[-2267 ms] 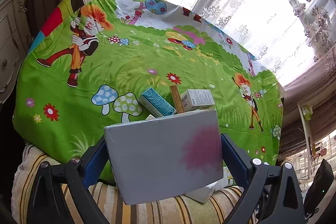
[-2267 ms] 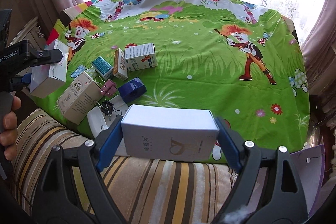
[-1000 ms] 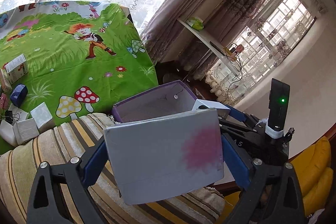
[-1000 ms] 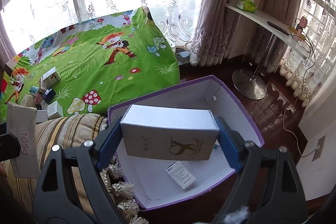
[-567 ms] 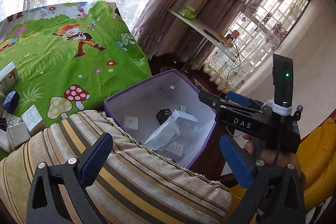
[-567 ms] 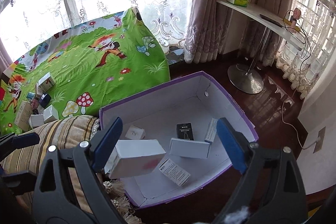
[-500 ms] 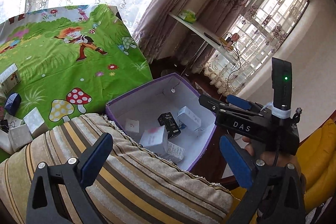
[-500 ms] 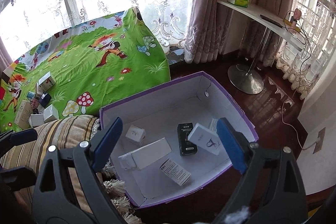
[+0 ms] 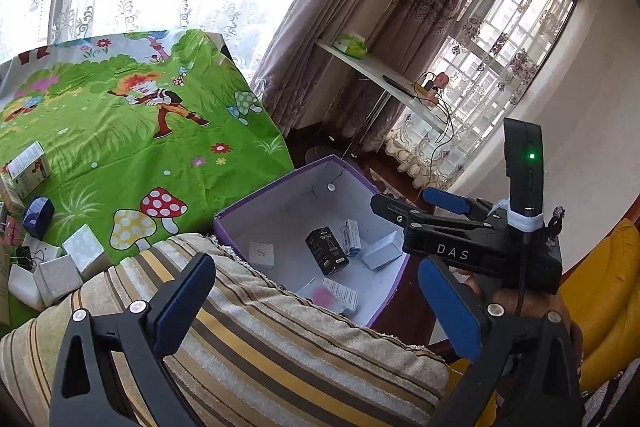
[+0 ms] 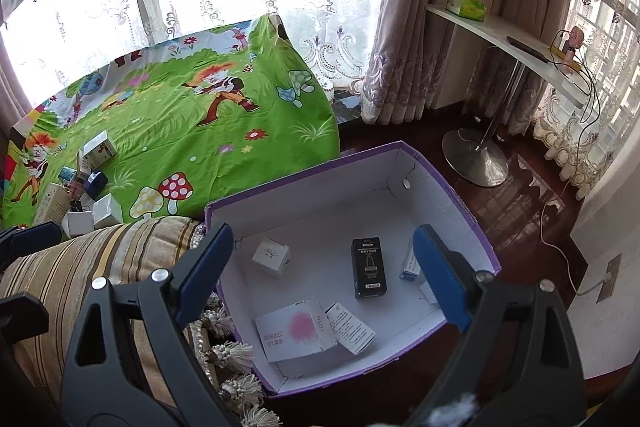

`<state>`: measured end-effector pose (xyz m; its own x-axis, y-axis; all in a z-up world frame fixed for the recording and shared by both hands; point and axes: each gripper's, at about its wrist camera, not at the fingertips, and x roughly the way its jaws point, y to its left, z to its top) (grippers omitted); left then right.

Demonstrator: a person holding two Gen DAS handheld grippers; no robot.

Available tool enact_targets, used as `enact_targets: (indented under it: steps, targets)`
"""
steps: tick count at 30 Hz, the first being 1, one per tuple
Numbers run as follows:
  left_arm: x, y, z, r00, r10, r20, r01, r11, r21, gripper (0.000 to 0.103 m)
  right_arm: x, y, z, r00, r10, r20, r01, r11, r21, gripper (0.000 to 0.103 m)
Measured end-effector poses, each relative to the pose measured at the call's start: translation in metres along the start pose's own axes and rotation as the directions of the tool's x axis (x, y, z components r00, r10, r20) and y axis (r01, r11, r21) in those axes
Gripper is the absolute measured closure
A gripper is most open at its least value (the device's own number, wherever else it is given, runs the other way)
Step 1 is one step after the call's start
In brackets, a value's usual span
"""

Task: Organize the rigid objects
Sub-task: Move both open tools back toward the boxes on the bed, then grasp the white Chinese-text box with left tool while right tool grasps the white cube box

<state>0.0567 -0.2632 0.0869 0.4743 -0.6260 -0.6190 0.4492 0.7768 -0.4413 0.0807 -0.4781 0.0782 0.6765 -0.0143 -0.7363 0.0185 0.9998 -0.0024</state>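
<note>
A purple box [image 10: 456, 195] with a white inside sits on the floor; it also shows in the left wrist view [image 9: 280, 175]. In it lie a white box with a pink stain [image 10: 294, 329], a black box [image 10: 368, 267], a small white cube box [image 10: 271, 257] and other small boxes. My right gripper [image 10: 322, 277] is open and empty above the purple box. My left gripper [image 9: 316, 301] is open and empty above the striped cushion [image 9: 260, 347]. The right gripper [image 9: 416, 219] shows in the left wrist view, over the box's right side.
Several small boxes [image 9: 60, 267] and a blue object [image 9: 38, 211] lie on the green cartoon cloth [image 9: 120, 131] at left. A striped cushion edge [image 10: 80, 259], a shelf stand [image 10: 476, 155], curtains and a yellow seat [image 9: 600, 287] surround the box.
Both grippers carried their boxes from the cloth to the purple box, opened and dropped them in. The boxes tumbled and now lie still on the box floor.
</note>
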Motion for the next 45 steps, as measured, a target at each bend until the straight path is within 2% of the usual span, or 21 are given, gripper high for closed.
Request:
enact_targets:
  steps: [6, 10, 13, 16, 23, 28, 36, 45]
  targets:
    - [-0.009, 0.012, 0.001, 1.0, 0.013, 0.009, -0.012, 0.999, -0.03, 0.002, -0.004, 0.021, 0.002, 1.0, -0.004, 0.023, 0.006, 0.998, -0.062, 0.01]
    - [-0.024, 0.03, 0.004, 0.999, 0.04, 0.035, -0.037, 0.997, -0.069, 0.008, -0.004, 0.033, 0.003, 0.999, 0.041, 0.021, -0.04, 0.997, -0.066, 0.01]
    - [-0.042, 0.051, 0.007, 0.993, 0.09, 0.074, -0.08, 0.989, -0.122, 0.008, -0.002, 0.042, 0.004, 0.996, 0.087, 0.014, -0.086, 0.994, -0.071, 0.01]
    - [-0.062, 0.074, 0.007, 0.982, 0.161, 0.1, -0.143, 0.976, -0.163, 0.008, 0.0, 0.055, 0.004, 0.995, 0.096, 0.002, -0.096, 0.991, -0.095, 0.01]
    - [-0.103, 0.133, -0.004, 0.953, 0.283, 0.108, -0.246, 0.931, -0.269, 0.008, 0.006, 0.089, 0.007, 0.988, 0.151, -0.03, -0.153, 0.979, -0.137, 0.01]
    - [-0.124, 0.168, -0.012, 0.936, 0.341, 0.093, -0.291, 0.894, -0.342, 0.008, 0.012, 0.119, 0.009, 0.98, 0.191, -0.064, -0.199, 0.964, -0.178, 0.01]
    - [-0.143, 0.208, -0.021, 0.907, 0.419, 0.047, -0.367, 0.84, -0.401, 0.008, 0.026, 0.171, 0.007, 0.958, 0.253, -0.132, -0.28, 0.924, -0.26, 0.01]
    - [-0.129, 0.247, -0.03, 0.884, 0.459, -0.088, -0.452, 0.792, -0.409, 0.015, 0.041, 0.212, 0.004, 0.93, 0.301, -0.21, -0.356, 0.878, -0.319, 0.01]
